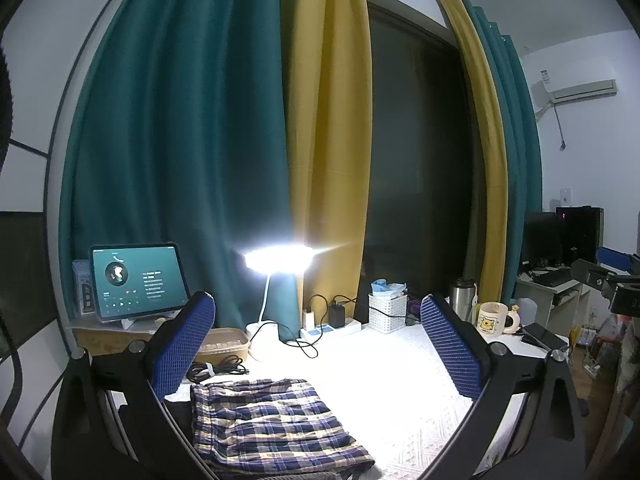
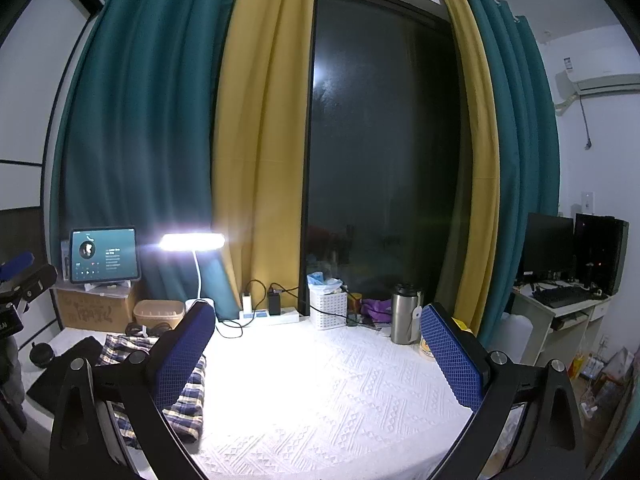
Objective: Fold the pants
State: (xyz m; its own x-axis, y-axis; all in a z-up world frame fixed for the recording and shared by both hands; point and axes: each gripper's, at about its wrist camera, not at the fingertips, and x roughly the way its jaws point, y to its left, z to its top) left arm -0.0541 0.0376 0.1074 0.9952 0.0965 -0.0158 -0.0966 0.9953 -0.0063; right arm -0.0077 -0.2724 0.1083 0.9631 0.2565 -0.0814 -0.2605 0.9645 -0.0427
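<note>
Both claws hang released and empty above the desk (image 2: pixel 320 380): left gripper (image 1: pixel 316 344), right gripper (image 2: pixel 316 352). The folded plaid pants (image 1: pixel 272 420) lie flat near the desk's left edge, in front of the lamp (image 1: pixel 276 258).

A lit desk lamp (image 1: pixel 276 258), tablet (image 1: pixel 138 282), white basket (image 1: pixel 387 313), steel flask (image 2: pixel 405 314) and mug (image 1: pixel 493 319) line the table's (image 2: pixel 320 380) back edge.

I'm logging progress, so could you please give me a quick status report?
Left claw open, empty; right claw open, empty. Plaid pants lie folded on the white tablecloth. Black cable coiled just beyond them.
</note>
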